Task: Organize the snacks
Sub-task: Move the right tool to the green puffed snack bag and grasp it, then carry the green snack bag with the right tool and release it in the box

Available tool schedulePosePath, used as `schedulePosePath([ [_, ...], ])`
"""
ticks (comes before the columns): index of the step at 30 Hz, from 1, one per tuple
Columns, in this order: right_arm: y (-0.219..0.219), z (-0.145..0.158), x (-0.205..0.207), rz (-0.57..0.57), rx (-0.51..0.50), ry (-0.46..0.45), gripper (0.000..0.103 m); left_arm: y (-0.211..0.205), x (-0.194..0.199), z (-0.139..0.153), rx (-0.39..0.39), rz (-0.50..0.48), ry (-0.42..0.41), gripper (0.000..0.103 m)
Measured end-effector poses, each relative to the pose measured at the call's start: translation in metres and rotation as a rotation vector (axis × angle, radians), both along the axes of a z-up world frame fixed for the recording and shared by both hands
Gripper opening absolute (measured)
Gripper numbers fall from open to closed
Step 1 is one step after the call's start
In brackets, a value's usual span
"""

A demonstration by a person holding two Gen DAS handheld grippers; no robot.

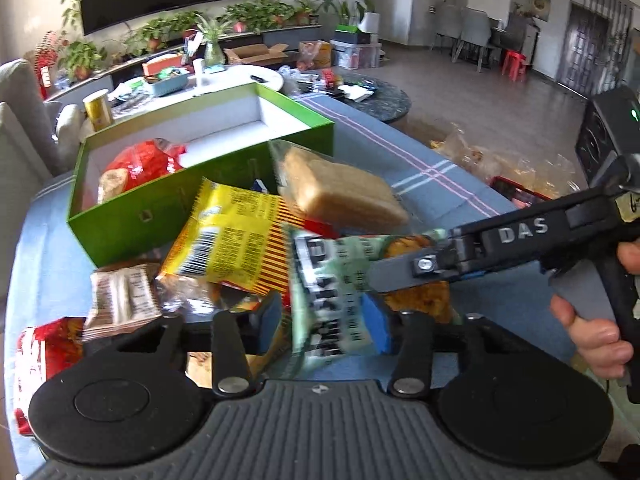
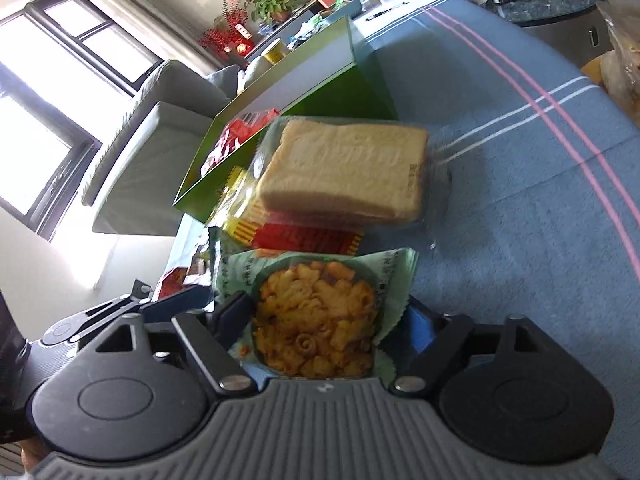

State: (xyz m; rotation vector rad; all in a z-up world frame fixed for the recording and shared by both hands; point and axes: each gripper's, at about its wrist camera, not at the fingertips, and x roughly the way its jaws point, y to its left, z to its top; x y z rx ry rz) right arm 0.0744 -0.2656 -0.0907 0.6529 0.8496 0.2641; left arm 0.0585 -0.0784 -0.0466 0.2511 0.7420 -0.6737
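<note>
Green-wrapped snack packet (image 1: pixel 336 300) lies on the blue surface (image 1: pixel 400 152), pinched by the left fingers (image 1: pixel 324 320); right fingers (image 2: pixel 324 320) straddle it wide; carry it level into the green box (image 1: pixel 180 200)

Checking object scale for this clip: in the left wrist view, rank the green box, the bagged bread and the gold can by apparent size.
1. green box
2. bagged bread
3. gold can
The can sits farthest back, so its small look is partly distance.

My way to the green box (image 1: pixel 192 216) is blocked by the bagged bread (image 1: pixel 340 196) and yellow packet (image 1: pixel 232 236); blue tablecloth (image 2: pixel 520 208) rightward lies open.
</note>
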Motion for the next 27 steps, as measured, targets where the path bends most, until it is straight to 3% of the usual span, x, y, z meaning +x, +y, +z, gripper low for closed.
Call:
schedulePosePath([
  [4, 0.006, 0.008, -0.007, -0.01, -0.033, -0.028, 0.068, -0.005, -0.006, -0.002, 0.007, -0.005, -0.018, 0.038],
  [9, 0.008, 0.021, -0.014, -0.028, -0.063, -0.079, 0.066, -0.002, -0.01, 0.009, -0.031, 0.012, -0.02, 0.038],
  [15, 0.008, 0.048, -0.01, -0.029, -0.097, -0.162, 0.066, -0.004, -0.006, 0.034, -0.051, 0.018, -0.101, 0.039],
  [22, 0.006, 0.084, 0.034, -0.032, -0.133, -0.265, 0.066, -0.01, 0.03, 0.057, -0.065, 0.062, -0.171, 0.04],
  [27, 0.002, 0.093, 0.074, -0.023, -0.139, -0.282, 0.066, -0.016, 0.072, 0.062, -0.065, 0.101, -0.174, 0.04],
])
